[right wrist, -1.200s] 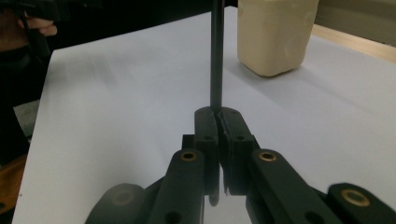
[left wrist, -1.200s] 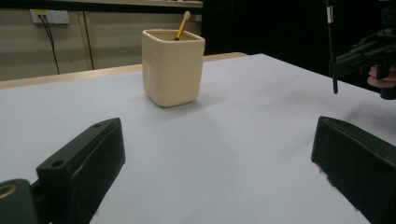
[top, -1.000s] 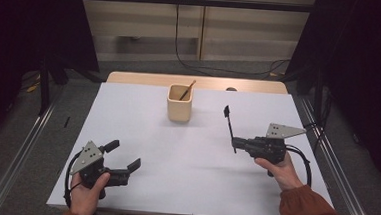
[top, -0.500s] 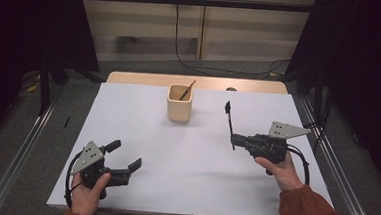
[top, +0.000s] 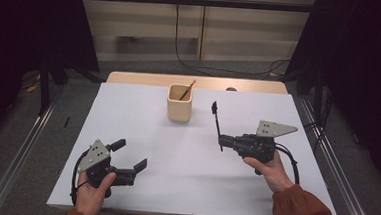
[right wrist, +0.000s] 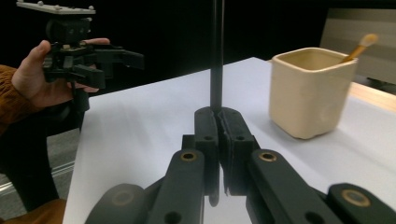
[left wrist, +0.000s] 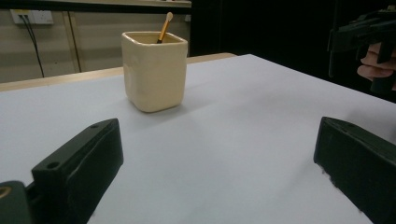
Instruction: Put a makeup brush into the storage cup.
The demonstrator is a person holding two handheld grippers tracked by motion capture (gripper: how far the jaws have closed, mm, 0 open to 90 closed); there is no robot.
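A cream square cup (top: 180,103) (left wrist: 154,70) (right wrist: 310,91) stands at the back middle of the white table (top: 183,187), with a wooden stick (top: 187,90) (left wrist: 164,27) (right wrist: 359,46) leaning inside it. My right gripper (top: 222,139) (right wrist: 218,121) is shut on a thin black rod (top: 216,121) (right wrist: 216,56) that points up and ends in a small flat head; it hovers right of the cup. My left gripper (top: 129,154) (left wrist: 219,154) rests at the front left, open, nothing between its jaws. Each gripper also appears far off in the other's view, the left gripper (right wrist: 126,58) and the right gripper (left wrist: 359,37).
A strip of bare wood (top: 130,78) runs along the table's far edge, with a small dark object (top: 231,89) on it. Metal rails (top: 20,152) flank the table on the floor. Black curtains hang at both sides.
My right gripper has moved a little to the left with the black rod, closer to the cup. The left gripper has stayed put.
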